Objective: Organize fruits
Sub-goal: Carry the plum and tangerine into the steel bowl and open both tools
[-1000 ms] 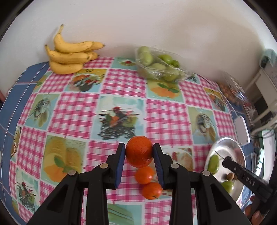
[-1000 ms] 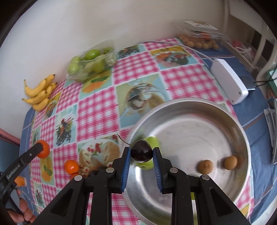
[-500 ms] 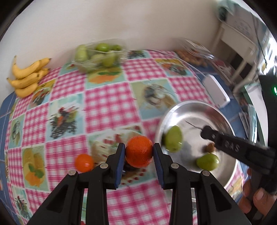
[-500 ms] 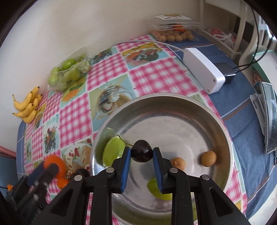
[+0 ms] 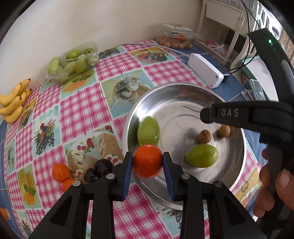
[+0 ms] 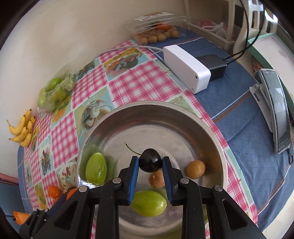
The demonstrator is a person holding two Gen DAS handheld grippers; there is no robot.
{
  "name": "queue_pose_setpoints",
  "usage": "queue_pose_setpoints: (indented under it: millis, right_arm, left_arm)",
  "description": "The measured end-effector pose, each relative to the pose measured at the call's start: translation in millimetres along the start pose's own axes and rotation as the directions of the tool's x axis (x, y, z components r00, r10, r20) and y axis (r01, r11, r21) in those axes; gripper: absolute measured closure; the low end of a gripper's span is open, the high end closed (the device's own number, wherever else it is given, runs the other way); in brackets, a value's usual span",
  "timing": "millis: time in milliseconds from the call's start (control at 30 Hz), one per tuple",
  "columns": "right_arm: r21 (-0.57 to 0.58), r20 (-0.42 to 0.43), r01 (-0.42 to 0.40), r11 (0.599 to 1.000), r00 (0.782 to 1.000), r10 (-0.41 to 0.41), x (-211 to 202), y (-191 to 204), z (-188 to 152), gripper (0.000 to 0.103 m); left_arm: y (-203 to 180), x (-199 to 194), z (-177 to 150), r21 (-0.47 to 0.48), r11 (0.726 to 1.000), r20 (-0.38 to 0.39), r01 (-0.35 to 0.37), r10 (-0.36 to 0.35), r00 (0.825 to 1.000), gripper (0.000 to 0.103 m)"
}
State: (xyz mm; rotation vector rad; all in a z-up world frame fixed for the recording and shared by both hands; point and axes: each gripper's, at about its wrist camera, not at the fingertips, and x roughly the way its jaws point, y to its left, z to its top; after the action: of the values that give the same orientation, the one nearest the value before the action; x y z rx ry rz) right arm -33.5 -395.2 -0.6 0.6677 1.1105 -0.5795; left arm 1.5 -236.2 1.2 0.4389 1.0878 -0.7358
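Three oranges (image 5: pixel 147 161), three dark cherries (image 6: pixel 150 162), two green fruits (image 5: pixel 148 130) and two small brown fruits (image 5: pixel 204 136) in one steel bowl (image 5: pixel 170 95), one banana bunch (image 5: pixel 13 104)

Backed by a plain cream plaster wall (image 5: pixel 91 22), bare, evenly lit by soft daylight with no hard shadows. Below it, a table under a pink-checked oilcloth with printed food pictures (image 5: pixel 82 103), laid over a blue woven cloth with thin pale stripes (image 6: pixel 238 117). Beyond the far right corner, a white wooden side table (image 5: pixel 224 13) and a white plastic chair (image 6: pixel 231 20).
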Motion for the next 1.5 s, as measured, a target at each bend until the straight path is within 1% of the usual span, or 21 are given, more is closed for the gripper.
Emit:
queue_pose_setpoints:
  millis: [567, 800, 933, 1033, 1200, 1367, 1400, 1467, 1500]
  right_arm:
    - [-0.062, -0.027, 0.010, 0.998, 1.000, -0.012, 15.5, 17.5, -2.6, 0.074]
    - [-0.074, -0.045, 0.013, 0.997, 0.999, -0.016, 19.4, 20.8, -3.4, 0.074]
    - [-0.076, -0.043, 0.012, 0.997, 0.999, -0.015, 18.6, 21.5, -2.8, 0.074]
    - [-0.077, -0.045, 0.010, 0.997, 0.999, -0.014, 18.1, 22.1, -2.8, 0.074]
    - [-0.081, -0.047, 0.011, 0.997, 0.999, -0.014, 17.5, 23.1, -2.7, 0.074]
    - [-0.084, -0.044, 0.009, 0.996, 0.999, -0.012, 16.6, 23.8, -2.3, 0.071]
    - [-0.085, -0.043, 0.007, 0.996, 0.999, -0.010, 16.3, 24.1, -2.1, 0.068]
    - [-0.085, -0.040, 0.005, 0.996, 0.999, -0.008, 15.6, 24.3, -1.7, 0.050]
    - [-0.084, -0.036, 0.002, 0.996, 0.999, -0.005, 14.7, 24.5, -1.4, 0.038]
  left_arm:
    - [-4.7, 15.3, -2.5, 0.017, 1.000, -0.021, -0.006, 0.006, 1.000, 0.069]
    - [-2.0, 22.4, -4.0, -0.002, 1.000, -0.040, 0.007, -0.007, 0.999, 0.069]
    - [-3.6, 23.5, -3.7, 0.003, 1.000, -0.043, 0.005, -0.004, 0.999, 0.069]
    - [-4.3, 22.1, -3.9, 0.002, 1.000, -0.039, 0.017, -0.016, 0.999, 0.068]
    - [-4.2, 20.8, -3.5, 0.004, 1.000, -0.037, 0.009, -0.009, 0.999, 0.068]
    - [-2.0, 17.4, -1.5, -0.009, 1.000, -0.032, 0.009, -0.009, 0.999, 0.066]
    - [-1.8, 16.7, -1.2, -0.012, 1.000, -0.030, 0.008, -0.008, 1.000, 0.065]
    - [0.4, 15.1, -0.5, -0.021, 1.000, -0.026, 0.006, -0.007, 1.000, 0.061]
    - [1.6, 14.2, -0.2, -0.024, 1.000, -0.025, 0.008, -0.008, 1.000, 0.061]
